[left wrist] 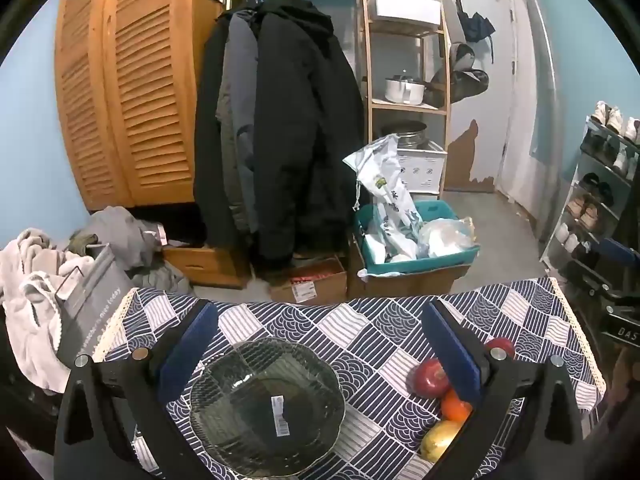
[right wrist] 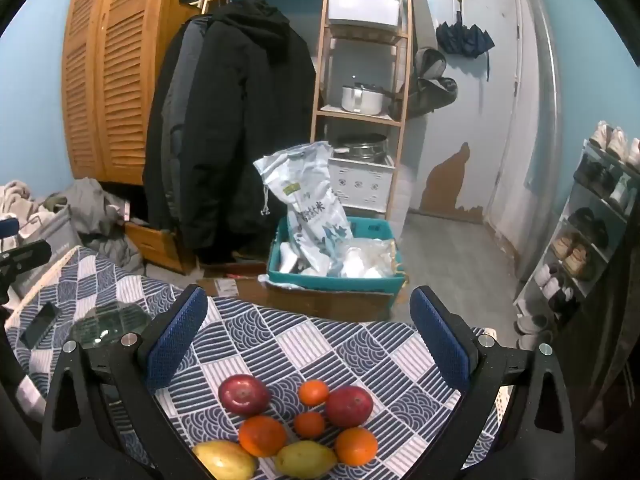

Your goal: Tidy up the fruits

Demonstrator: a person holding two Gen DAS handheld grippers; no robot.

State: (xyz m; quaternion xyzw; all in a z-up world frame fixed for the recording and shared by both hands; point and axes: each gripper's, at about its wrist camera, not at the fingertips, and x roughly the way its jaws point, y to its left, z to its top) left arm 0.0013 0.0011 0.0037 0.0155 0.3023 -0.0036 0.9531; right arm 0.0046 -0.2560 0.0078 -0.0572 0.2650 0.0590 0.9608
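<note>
Left gripper: your jaws stood wide above the glass plate, holding nothing.
Right gripper: your jaws stood wide, empty.
Fruits: together on the surface.

Ribbed glass plate, woven tablecloth

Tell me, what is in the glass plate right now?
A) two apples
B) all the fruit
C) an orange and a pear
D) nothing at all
D: the glass plate has nothing in it, and the fruit, such as a red apple and an orange, all lies on the checked tablecloth beside it.
</note>
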